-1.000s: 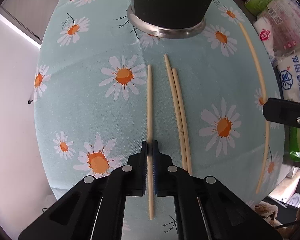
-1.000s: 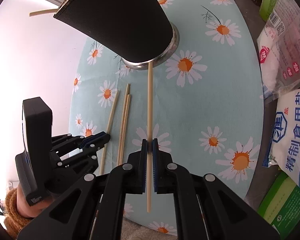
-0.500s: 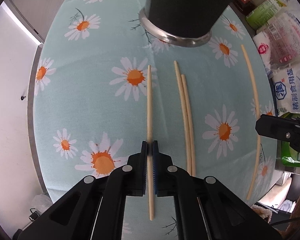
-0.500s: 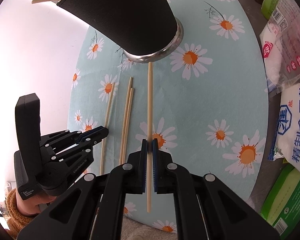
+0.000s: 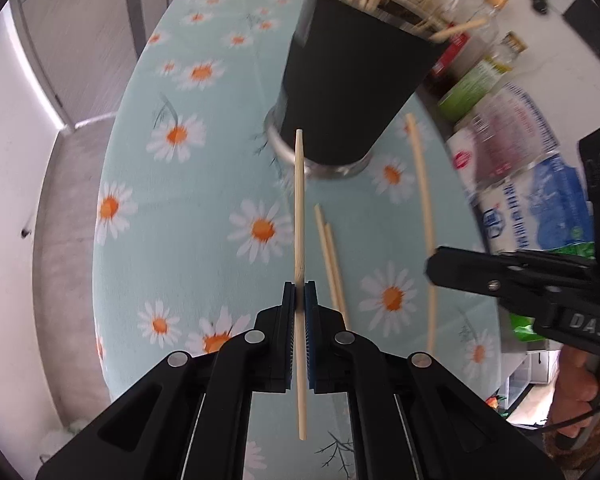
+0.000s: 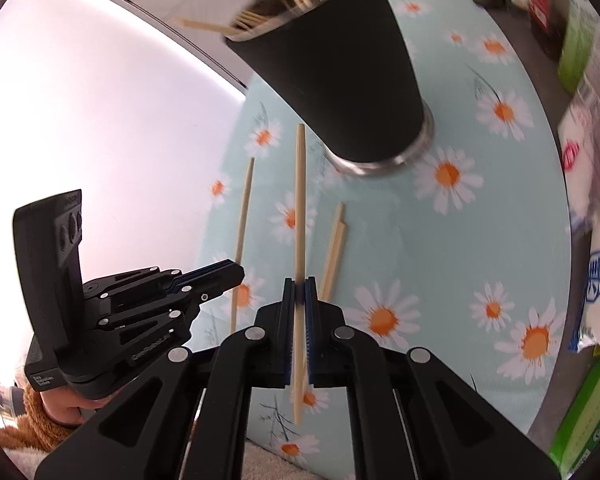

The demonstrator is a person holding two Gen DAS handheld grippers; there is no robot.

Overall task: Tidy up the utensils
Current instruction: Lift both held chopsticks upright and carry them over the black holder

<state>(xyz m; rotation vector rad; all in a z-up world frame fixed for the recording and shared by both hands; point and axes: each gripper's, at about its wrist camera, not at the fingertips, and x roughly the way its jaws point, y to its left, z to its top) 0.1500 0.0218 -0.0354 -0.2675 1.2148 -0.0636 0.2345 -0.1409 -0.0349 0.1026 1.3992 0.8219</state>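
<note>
Chopsticks: one (image 5: 299,216) clamped in left gripper (image 5: 299,296), one (image 6: 299,208) clamped in right gripper (image 6: 299,292), both raised over daisy tablecloth (image 5: 204,184); two (image 5: 330,256) lying together below; more standing in black cup (image 5: 348,80) beyond.

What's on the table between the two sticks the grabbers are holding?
Two more chopsticks lie side by side on the flowery tablecloth, between the left gripper and the right gripper. Both wrist views show them.
</note>
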